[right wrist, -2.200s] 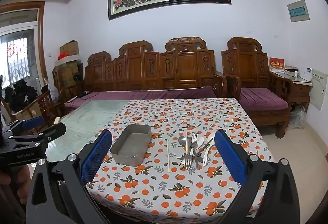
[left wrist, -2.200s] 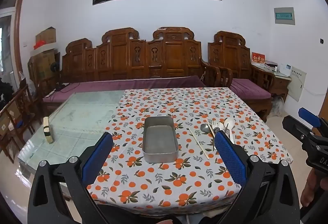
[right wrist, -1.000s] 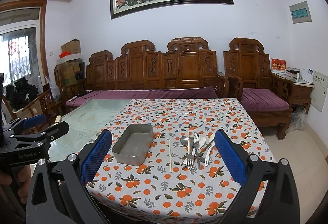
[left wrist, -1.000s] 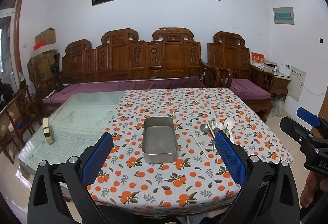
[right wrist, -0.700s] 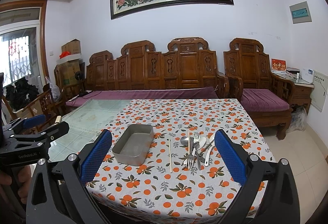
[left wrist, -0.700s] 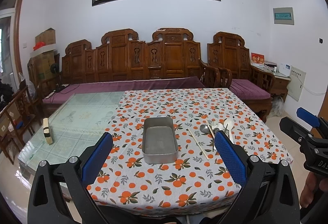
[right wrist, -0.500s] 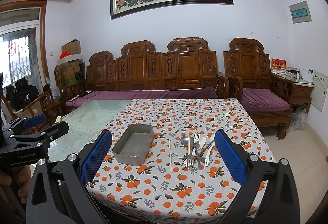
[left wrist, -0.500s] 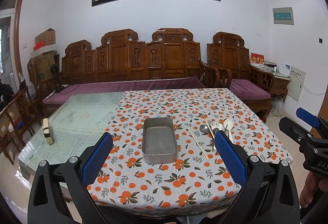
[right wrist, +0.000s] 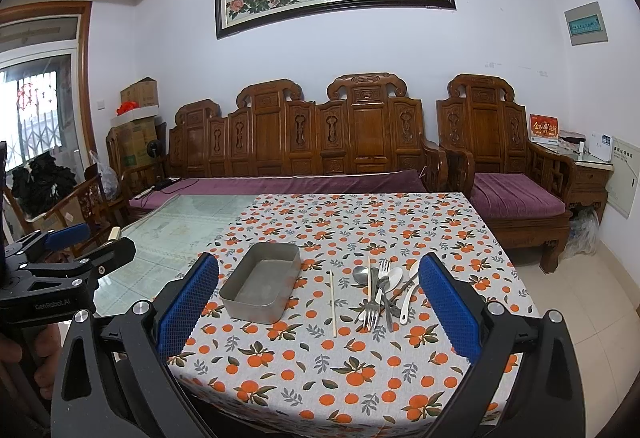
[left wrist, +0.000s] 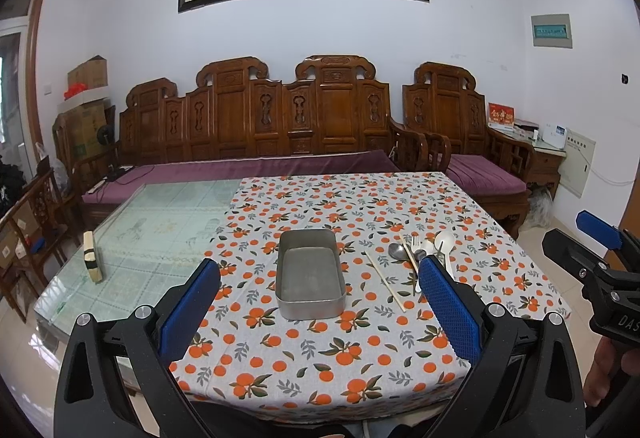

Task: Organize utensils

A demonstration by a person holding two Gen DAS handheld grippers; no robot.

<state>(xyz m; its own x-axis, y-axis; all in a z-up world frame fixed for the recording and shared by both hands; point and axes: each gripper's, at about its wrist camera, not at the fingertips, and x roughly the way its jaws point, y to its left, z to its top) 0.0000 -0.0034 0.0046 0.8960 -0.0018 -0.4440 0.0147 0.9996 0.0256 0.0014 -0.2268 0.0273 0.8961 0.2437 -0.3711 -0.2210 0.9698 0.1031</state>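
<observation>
Metal tray [left wrist: 311, 274] on tablecloth [left wrist: 360, 350], utensil pile [right wrist: 382, 294] beside it, left claw [left wrist: 316, 302] and right claw [right wrist: 318, 302] spread wide, holding nothing

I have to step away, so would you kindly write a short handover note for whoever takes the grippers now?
Left gripper: open, empty, held short of the table.
Right gripper: open, empty, also held back.
Metal tray: on the orange-print tablecloth, nothing in it.
Utensil pile of spoons and forks lies right of the tray; a single chopstick lies between them.
Done: nothing.
Left: move every utensil into the tray.
</observation>
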